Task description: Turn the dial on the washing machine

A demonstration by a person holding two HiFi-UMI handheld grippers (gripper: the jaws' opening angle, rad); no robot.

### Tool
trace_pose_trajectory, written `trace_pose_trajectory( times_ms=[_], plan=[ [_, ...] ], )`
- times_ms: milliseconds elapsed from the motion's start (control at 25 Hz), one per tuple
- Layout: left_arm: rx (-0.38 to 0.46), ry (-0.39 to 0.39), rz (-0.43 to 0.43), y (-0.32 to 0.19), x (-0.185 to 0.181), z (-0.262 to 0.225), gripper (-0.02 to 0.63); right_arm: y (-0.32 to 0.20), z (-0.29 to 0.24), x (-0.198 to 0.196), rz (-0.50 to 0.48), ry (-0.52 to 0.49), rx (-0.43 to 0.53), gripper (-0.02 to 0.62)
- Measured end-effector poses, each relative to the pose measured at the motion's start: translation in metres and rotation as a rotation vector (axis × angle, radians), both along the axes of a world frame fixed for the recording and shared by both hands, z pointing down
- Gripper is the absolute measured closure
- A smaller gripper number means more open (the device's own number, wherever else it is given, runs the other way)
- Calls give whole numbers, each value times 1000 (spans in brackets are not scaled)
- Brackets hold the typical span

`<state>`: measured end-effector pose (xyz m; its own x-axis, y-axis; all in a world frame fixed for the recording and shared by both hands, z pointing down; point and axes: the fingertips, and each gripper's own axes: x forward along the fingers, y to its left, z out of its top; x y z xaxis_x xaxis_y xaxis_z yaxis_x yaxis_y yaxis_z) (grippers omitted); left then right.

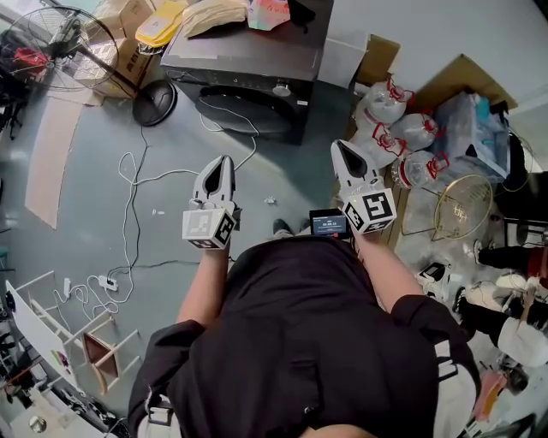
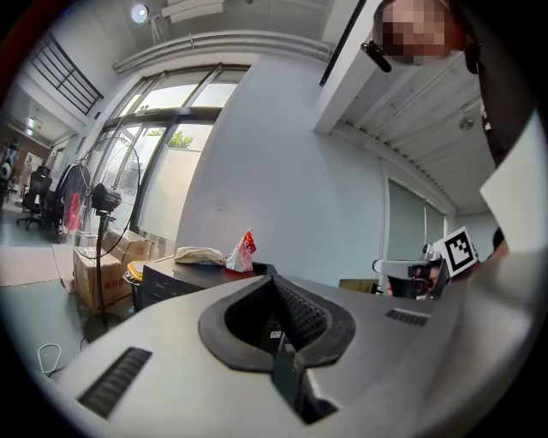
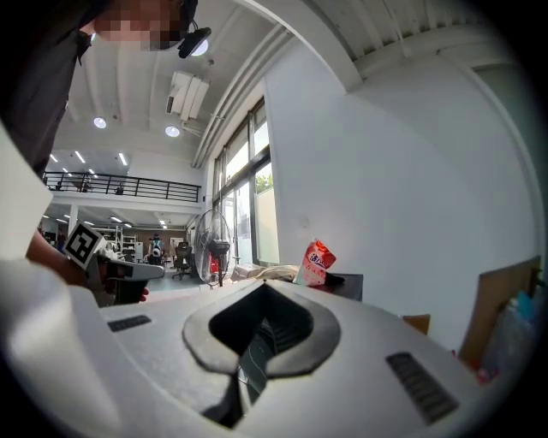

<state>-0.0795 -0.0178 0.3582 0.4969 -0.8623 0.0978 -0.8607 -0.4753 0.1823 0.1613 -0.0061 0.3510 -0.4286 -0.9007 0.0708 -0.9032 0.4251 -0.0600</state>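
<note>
The dark washing machine (image 1: 248, 77) stands across the floor ahead, its round dial (image 1: 282, 89) on the front panel's right side. A red packet (image 1: 270, 13) and bags lie on its top. Both grippers are held level in the air, well short of the machine and apart from it. My left gripper (image 1: 225, 162) is shut with nothing in it; my right gripper (image 1: 340, 147) also looks shut and empty. In the left gripper view the left gripper (image 2: 276, 282) points toward the machine (image 2: 171, 278). In the right gripper view the right gripper (image 3: 264, 291) points past the red packet (image 3: 315, 261).
A standing fan (image 1: 60, 47) and cardboard boxes (image 1: 128, 43) are left of the machine. Several water jugs (image 1: 394, 128) and a fan guard (image 1: 462, 205) crowd the right. A white cable (image 1: 133, 197) and power strip (image 1: 107, 282) lie on the grey floor.
</note>
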Motion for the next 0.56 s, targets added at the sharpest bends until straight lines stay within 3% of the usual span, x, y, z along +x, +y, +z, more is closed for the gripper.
trace_pose_trajectory(
  times_ms=[560],
  plan=[
    [12,-37,74,8,16,1,612,-2,1,-7,2,8,-7,594]
  ],
)
